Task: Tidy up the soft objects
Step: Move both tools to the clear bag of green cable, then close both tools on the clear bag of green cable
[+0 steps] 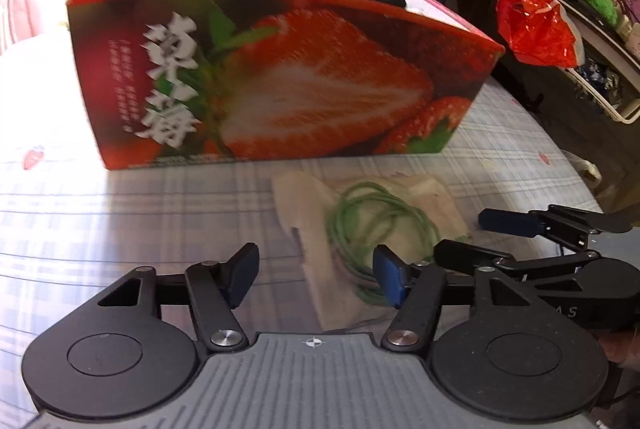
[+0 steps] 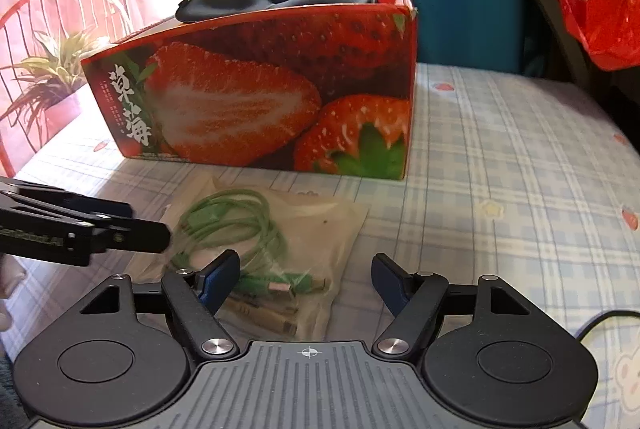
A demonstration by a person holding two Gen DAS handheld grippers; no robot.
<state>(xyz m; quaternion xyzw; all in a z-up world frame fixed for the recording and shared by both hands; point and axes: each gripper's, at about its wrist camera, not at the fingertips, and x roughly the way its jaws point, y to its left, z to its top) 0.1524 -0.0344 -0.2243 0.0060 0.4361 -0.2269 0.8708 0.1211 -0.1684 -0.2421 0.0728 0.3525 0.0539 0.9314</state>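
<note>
**Both grippers low over the bagged cable**

Nearest us, the left gripper (image 1: 316, 279) and right gripper (image 2: 306, 279) stand part open, gripping nothing. Between them lies a clear bag (image 2: 320, 229) holding a coiled green cable (image 2: 236, 225), flat on the checked cloth (image 2: 500, 169), just near of the strawberry box (image 2: 256, 97). A black pouch (image 2: 224, 5) tops that box.

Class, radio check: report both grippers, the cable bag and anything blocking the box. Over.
Left gripper open, right gripper open, both straddling the cable bag. Bag flat on the tablecloth, ungripped. Strawberry box open-topped, black pouch already in. Path clear.
</note>
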